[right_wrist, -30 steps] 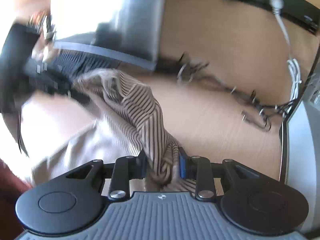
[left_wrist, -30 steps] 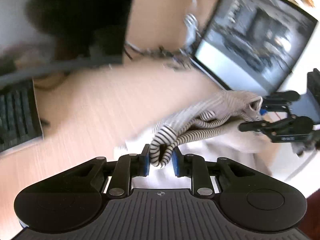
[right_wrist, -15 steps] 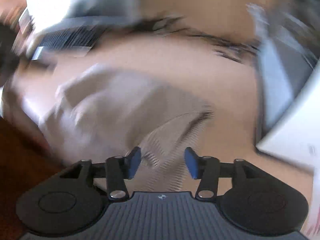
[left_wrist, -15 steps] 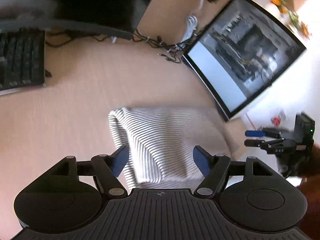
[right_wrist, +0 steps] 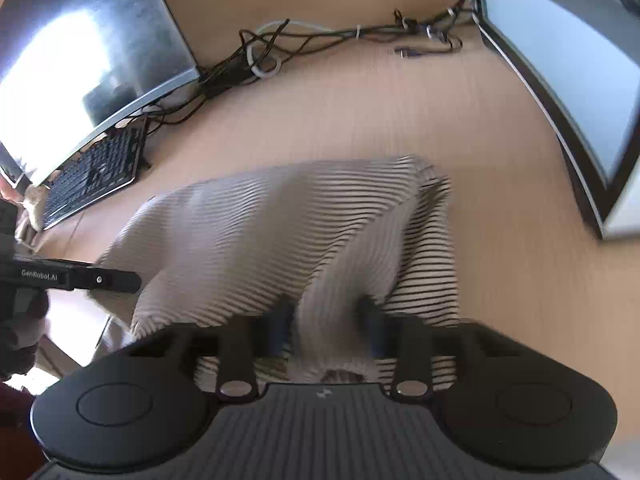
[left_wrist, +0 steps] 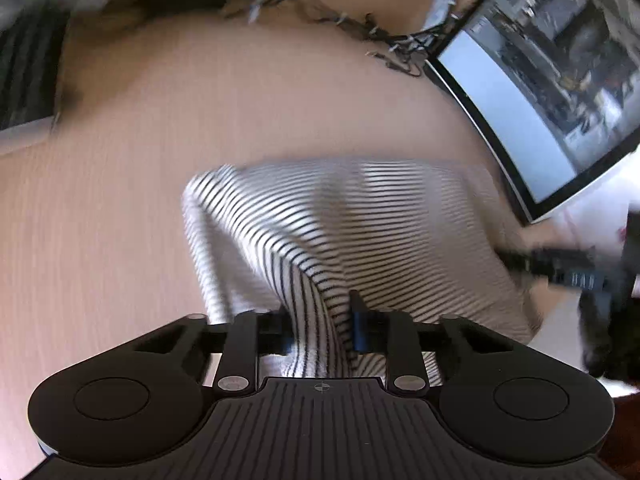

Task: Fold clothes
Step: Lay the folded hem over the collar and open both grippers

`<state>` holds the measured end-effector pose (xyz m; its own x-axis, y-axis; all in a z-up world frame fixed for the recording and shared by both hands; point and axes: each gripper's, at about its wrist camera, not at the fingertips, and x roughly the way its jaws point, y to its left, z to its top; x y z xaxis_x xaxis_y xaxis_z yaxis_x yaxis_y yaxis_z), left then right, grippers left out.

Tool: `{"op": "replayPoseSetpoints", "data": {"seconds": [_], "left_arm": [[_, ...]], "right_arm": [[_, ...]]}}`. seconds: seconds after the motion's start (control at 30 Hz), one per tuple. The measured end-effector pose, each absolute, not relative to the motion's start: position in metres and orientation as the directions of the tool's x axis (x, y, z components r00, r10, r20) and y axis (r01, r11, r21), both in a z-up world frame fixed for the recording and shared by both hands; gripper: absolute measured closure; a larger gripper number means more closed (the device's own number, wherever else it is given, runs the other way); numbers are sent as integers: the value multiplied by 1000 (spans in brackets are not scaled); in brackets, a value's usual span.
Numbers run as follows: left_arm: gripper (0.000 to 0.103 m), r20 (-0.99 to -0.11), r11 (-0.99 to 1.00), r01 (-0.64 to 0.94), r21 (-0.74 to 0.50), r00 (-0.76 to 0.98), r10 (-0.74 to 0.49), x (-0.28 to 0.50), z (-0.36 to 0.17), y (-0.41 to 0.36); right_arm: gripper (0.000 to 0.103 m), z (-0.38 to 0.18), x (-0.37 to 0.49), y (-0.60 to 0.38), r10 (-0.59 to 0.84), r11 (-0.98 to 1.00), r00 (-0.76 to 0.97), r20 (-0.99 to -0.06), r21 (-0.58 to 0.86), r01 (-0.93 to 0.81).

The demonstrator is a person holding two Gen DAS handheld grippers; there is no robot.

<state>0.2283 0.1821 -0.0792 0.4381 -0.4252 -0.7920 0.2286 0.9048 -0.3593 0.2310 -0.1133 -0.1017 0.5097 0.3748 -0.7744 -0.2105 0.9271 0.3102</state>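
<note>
A white garment with thin black stripes [left_wrist: 360,216] lies folded on the wooden desk; it also shows in the right wrist view [right_wrist: 280,224]. My left gripper [left_wrist: 320,320] is shut on a raised fold at its near left edge. My right gripper [right_wrist: 326,324] is shut on a bunched fold at its near right edge. Each gripper shows in the other's view, the right one [left_wrist: 560,268] at the garment's right side and the left one [right_wrist: 76,278] at its left side.
A curved monitor [left_wrist: 552,76] stands right of the garment, another monitor [right_wrist: 88,52] at the back left. A black keyboard [right_wrist: 94,176] lies at the left. Tangled cables [right_wrist: 320,40] run along the back wall. The desk's near edge [right_wrist: 72,340] is just behind the garment.
Half a second ago both grippers were open above the flat folded garment. Now both have closed on folds at its near edge.
</note>
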Motion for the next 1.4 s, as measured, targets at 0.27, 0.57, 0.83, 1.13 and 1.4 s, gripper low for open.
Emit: {"op": "replayPoseSetpoints", "data": {"seconds": [0.27, 0.57, 0.83, 1.13, 1.4], "left_arm": [[80, -741, 904, 281, -323, 519, -426, 249, -33, 174], [79, -804, 901, 113, -418, 416, -425, 209, -92, 190], [60, -766, 872, 129, -472, 430, -478, 206, -87, 194], [81, -739, 856, 145, -496, 447, -504, 209, -81, 185], [80, -746, 846, 219, -487, 400, -533, 183, -66, 180]], "right_arm": [[90, -42, 312, -115, 381, 911, 650, -658, 149, -385], [87, -104, 289, -131, 358, 918, 509, -783, 195, -345], [63, -102, 296, -139, 380, 915, 497, -780, 240, -324], [90, -101, 284, -99, 350, 910, 551, -757, 134, -393], [89, -92, 271, -111, 368, 898, 544, -754, 136, -419]]}}
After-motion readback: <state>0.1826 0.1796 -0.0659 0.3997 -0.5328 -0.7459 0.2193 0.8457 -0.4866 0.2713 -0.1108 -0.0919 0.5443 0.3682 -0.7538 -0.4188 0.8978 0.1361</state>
